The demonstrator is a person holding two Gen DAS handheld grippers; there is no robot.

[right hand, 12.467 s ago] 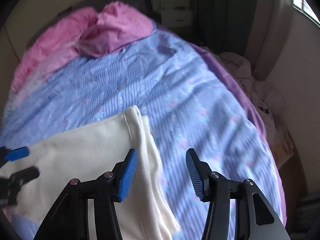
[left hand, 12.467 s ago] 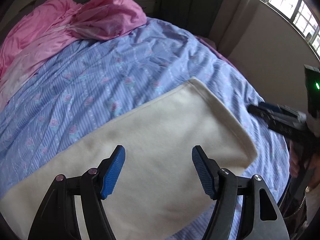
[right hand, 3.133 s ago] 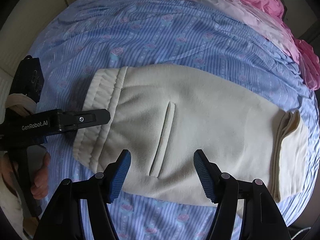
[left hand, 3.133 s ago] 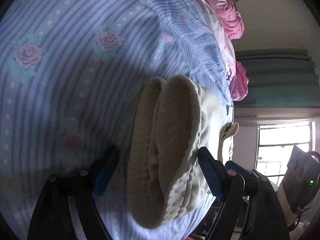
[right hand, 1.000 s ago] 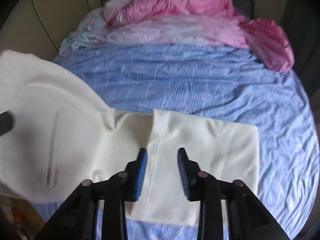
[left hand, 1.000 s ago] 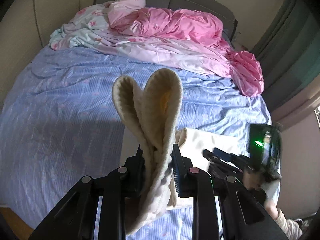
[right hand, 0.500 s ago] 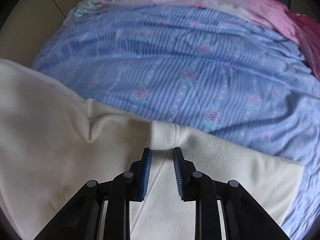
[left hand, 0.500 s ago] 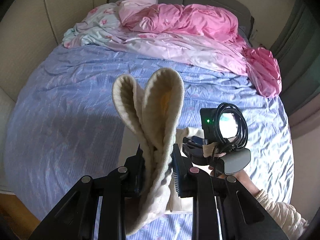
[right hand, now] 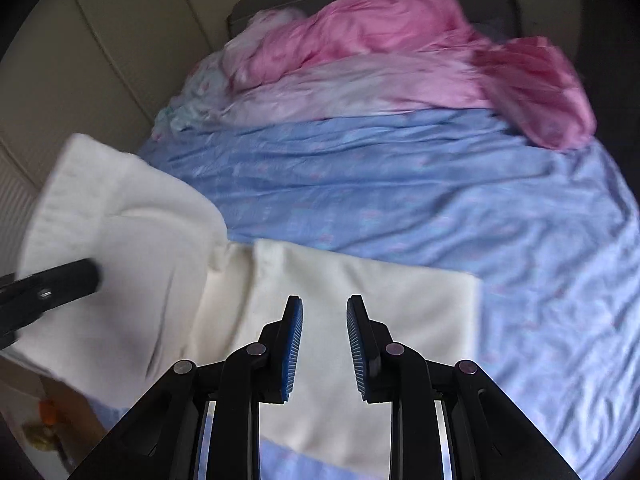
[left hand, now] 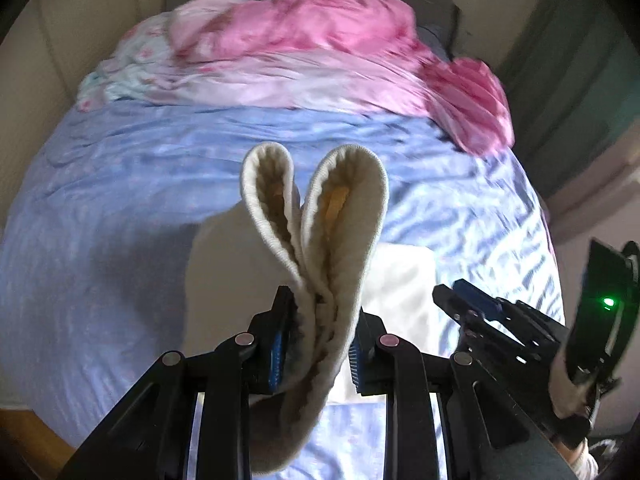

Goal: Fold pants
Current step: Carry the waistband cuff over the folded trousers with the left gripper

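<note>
The cream pants (right hand: 360, 300) lie partly on the blue flowered bedsheet (right hand: 400, 184). My left gripper (left hand: 318, 340) is shut on the pants' ribbed waistband (left hand: 320, 216), which stands up in two loops above the fingers. That raised part shows at the left of the right wrist view (right hand: 120, 240), with the left gripper's finger (right hand: 52, 284) on it. My right gripper (right hand: 324, 332) hangs above the flat leg part with its jaws a little apart and nothing between them. It also shows at the right of the left wrist view (left hand: 472, 300).
A pink quilt (left hand: 320, 48) and a pale flowered cloth (left hand: 132, 64) are heaped at the head of the bed. A beige wall (right hand: 100, 60) runs along the left. Dark green curtains (left hand: 580, 80) hang at the right. A wooden bed edge (left hand: 24, 432) shows at lower left.
My right gripper has lifted off the pants, pulled back and opened slightly. My left gripper still holds the waistband up and has shifted, so the right gripper now sits lower right in its view.
</note>
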